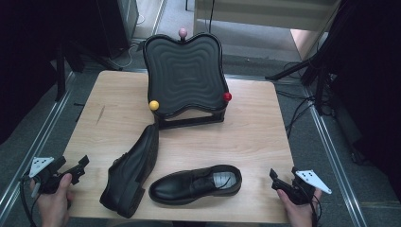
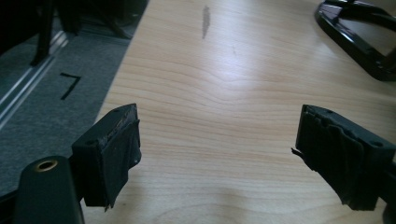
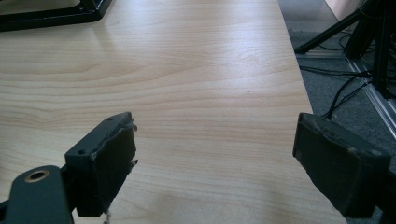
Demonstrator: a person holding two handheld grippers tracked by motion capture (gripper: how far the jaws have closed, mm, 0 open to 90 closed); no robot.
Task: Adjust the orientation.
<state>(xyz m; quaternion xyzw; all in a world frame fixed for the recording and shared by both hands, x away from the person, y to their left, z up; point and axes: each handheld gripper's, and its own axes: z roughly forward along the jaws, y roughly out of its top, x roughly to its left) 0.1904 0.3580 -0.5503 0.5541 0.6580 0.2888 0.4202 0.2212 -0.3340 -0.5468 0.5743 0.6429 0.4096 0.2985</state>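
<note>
A black wavy footrest point(image 1: 185, 78) stands at the upper middle of the bench point(image 1: 255, 118). Yellow point(image 1: 153, 105), red point(image 1: 227, 96) and pink point(image 1: 182, 32) knobs sit on its edges.

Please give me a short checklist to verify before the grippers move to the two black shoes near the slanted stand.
1. Left gripper open and holding nothing: ok, jaws wide apart over bare wood.
2. Right gripper open and holding nothing: ok, jaws wide apart.
3. Upright shoe resting on its sole, opening up: ok.
4. Tipped shoe standing on its sole: not ok, it lies on its side, toe toward the stand.
5. Both shoes apart from each other: cannot tell, their near ends look very close in the high view.
6. Stand's ribbed surface free to take shoes: ok, nothing lies on it.
</note>
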